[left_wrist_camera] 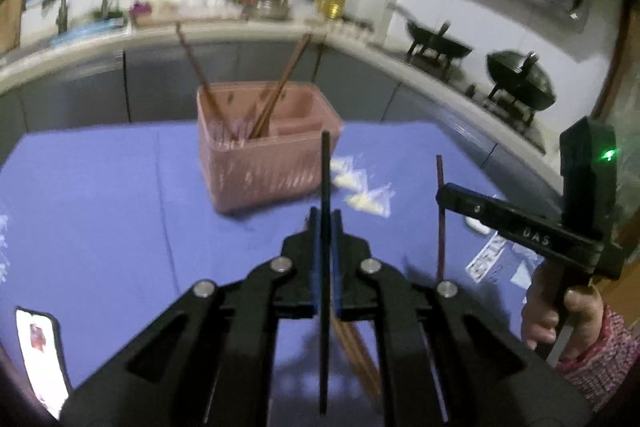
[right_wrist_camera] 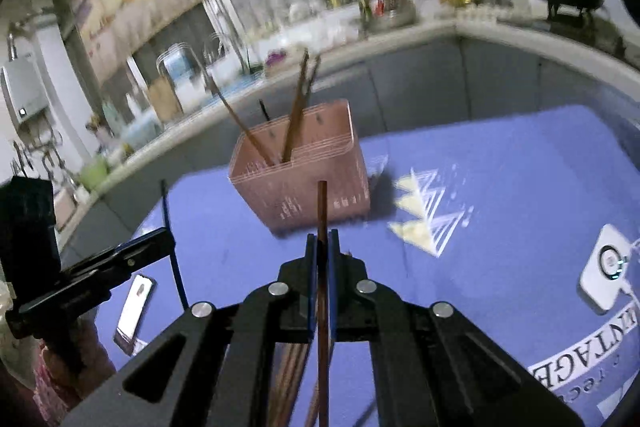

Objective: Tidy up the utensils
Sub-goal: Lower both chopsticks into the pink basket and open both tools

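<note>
A pink utensil basket (left_wrist_camera: 260, 155) stands on the blue table cloth (left_wrist_camera: 120, 211) with several brown chopsticks (left_wrist_camera: 276, 95) leaning in it; it also shows in the right wrist view (right_wrist_camera: 308, 179). My left gripper (left_wrist_camera: 325, 217) is shut on a dark chopstick (left_wrist_camera: 325, 179), held upright in front of the basket. My right gripper (right_wrist_camera: 322, 239) is shut on a brown chopstick (right_wrist_camera: 322, 203), also short of the basket. More brown chopsticks (left_wrist_camera: 356, 351) lie on the cloth under the grippers. The right gripper shows at the right of the left view (left_wrist_camera: 440, 193), the left gripper at the left of the right view (right_wrist_camera: 170, 239).
A phone (left_wrist_camera: 40, 355) lies at the near left of the cloth, also in the right wrist view (right_wrist_camera: 134, 307). A white device (right_wrist_camera: 604, 271) sits at the right. A kitchen counter (left_wrist_camera: 248, 27) with bottles and two black pots (left_wrist_camera: 520, 79) runs behind the table.
</note>
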### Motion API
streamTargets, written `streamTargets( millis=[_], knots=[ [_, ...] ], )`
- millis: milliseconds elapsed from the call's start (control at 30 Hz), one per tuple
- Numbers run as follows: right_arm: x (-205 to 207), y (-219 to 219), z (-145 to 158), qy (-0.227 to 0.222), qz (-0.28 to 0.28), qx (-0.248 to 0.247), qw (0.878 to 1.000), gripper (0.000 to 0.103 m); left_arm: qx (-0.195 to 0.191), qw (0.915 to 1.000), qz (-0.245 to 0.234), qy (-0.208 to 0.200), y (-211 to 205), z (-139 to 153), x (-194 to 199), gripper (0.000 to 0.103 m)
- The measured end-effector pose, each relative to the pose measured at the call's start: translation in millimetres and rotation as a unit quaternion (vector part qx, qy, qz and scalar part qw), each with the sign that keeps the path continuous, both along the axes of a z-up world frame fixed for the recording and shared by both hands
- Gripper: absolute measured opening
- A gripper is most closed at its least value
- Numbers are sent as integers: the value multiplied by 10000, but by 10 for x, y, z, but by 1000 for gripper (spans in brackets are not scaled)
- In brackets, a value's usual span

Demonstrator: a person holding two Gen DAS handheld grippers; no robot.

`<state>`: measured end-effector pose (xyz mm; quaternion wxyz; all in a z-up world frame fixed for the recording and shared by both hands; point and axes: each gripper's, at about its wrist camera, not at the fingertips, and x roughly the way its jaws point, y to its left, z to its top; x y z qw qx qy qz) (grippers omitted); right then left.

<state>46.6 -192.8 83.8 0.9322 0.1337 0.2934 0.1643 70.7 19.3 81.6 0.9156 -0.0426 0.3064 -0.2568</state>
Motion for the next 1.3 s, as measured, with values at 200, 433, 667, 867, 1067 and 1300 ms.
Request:
streamTargets(
  millis=[200, 433, 667, 867, 1067, 1300],
  knots=[
    [-240, -59, 189, -538, -208, -7, 9983, 5, -123, 9996, -73, -246, -11, 124, -195, 4],
    [-343, -137, 302, -614, -334, 179, 9974, 5, -228, 9995, 0, -214, 101, 136, -233, 4],
    [-377, -133, 360, -656, -253, 278, 9971, 5, -291, 9990, 18, -336, 158, 220, -276, 4],
    [-386, -89, 376, -668, -285, 322, 9968, 5, -326, 9988, -4, -361, 159, 270, -291, 4],
    [-248, -109, 510, -678, -163, 493, 9963, 5, -452, 9983, 11, -360, 259, 437, -228, 4],
    [56, 105, 1185, -1185, 110, 337, 9923, 5, -660, 9926, 188, -1007, 413, 1159, -39, 4]
  ],
)
